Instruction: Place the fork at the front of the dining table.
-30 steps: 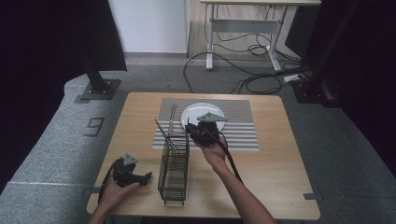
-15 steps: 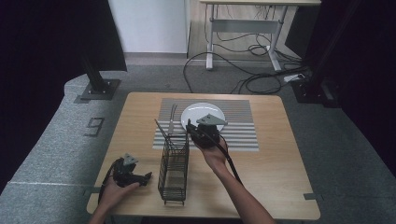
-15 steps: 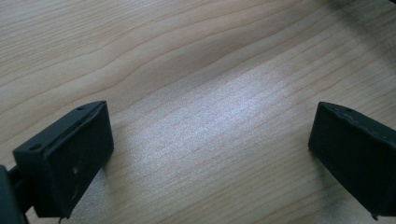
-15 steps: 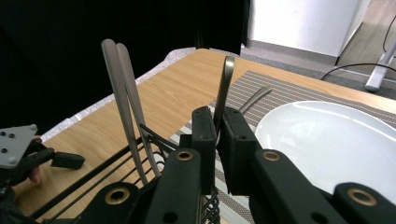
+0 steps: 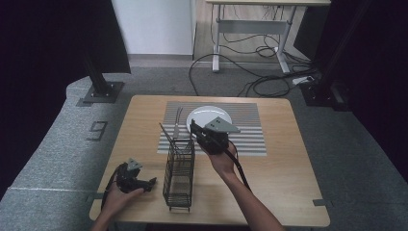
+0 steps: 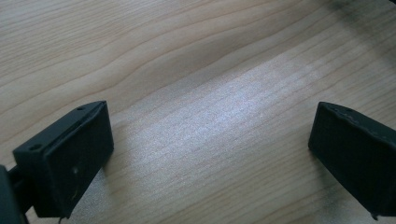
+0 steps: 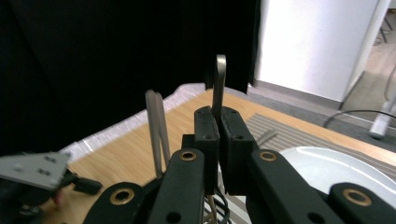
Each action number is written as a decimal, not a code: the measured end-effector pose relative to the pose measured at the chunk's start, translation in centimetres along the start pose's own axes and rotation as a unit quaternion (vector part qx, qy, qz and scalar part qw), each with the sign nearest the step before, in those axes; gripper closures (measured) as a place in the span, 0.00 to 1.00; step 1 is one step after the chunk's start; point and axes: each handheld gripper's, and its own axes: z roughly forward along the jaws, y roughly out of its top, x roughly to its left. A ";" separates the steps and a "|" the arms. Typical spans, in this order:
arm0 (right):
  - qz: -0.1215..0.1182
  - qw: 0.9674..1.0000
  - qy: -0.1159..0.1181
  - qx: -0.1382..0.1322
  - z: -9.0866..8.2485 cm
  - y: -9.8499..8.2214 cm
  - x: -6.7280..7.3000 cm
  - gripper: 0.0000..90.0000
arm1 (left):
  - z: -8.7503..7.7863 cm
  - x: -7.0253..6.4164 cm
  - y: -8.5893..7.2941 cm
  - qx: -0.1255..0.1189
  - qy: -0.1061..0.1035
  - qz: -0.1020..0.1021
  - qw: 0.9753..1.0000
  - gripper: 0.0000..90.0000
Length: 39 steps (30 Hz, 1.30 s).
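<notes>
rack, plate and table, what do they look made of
Rack: thin dark wire, likely coated metal, since you see through its grid. Plate: white and glossy, probably ceramic, though plastic is possible. Table: light wood or wood-look laminate, with visible grain and a soft sheen.

Utensil's (image 7: 219,84) lower end hidden between the right gripper's (image 7: 218,140) closed fingers (image 7: 207,140), its type unclear, person's forearms cut off by the bottom edge
</notes>
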 end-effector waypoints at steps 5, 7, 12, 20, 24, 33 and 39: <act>0.022 0.999 0.014 -0.019 -1.1 0.9 -0.7 0.96 | 0.0 0.0 0.0 0.000 0.000 0.000 1.000 0.00; 0.031 0.999 0.018 -0.026 -1.5 1.0 -1.0 0.96 | 0.0 0.0 0.0 0.000 0.000 0.000 1.000 0.00; 0.048 0.997 0.031 -0.048 -2.9 1.8 -1.4 0.96 | 0.0 0.0 0.0 0.000 0.000 0.000 1.000 0.00; 0.050 0.995 0.019 -0.084 -5.6 3.6 -2.6 0.96 | 0.0 0.0 0.0 0.000 0.000 0.000 1.000 0.00; 0.059 0.994 0.007 -0.089 -7.0 3.8 -3.9 0.96 | 0.0 0.0 0.0 0.000 0.000 0.000 1.000 0.00; 0.053 0.995 -0.051 -0.064 -8.3 1.6 -7.3 0.96 | 0.0 0.0 0.0 0.000 0.001 0.000 1.000 0.00; 0.068 0.993 -0.084 -0.042 -8.3 -0.6 -10.3 0.96 | 0.0 0.0 0.0 0.000 0.001 -0.001 1.000 0.00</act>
